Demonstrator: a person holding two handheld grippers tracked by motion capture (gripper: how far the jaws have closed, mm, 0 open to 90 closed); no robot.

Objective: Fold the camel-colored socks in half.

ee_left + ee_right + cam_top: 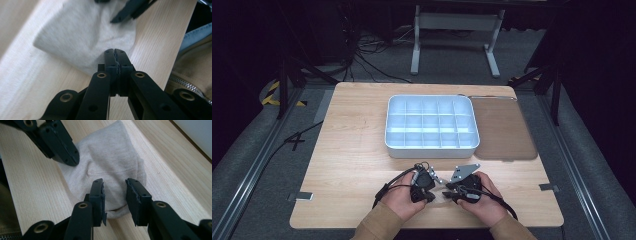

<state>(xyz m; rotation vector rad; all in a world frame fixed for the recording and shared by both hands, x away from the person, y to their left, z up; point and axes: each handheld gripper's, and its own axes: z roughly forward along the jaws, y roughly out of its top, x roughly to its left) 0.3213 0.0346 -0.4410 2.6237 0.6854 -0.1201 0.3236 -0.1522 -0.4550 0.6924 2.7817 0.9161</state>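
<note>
Wooden table (pixel 352 150) bears one sock (pixel 110 170) — left gripper (pixel 115 51) pinches it, right gripper (pixel 114 185) gapes astride it.

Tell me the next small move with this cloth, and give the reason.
Probably close the right gripper on the cloth. Its jaws stand apart with a fold of the pale fabric between them, not yet pinched, while the left gripper is already shut on the cloth's edge. With both ends held, the cloth could be lifted or folded.

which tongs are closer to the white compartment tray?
Roughly even, right marginally. Both left tongs and right tongs work the cloth at the table's near edge, well short of the tray.
</note>
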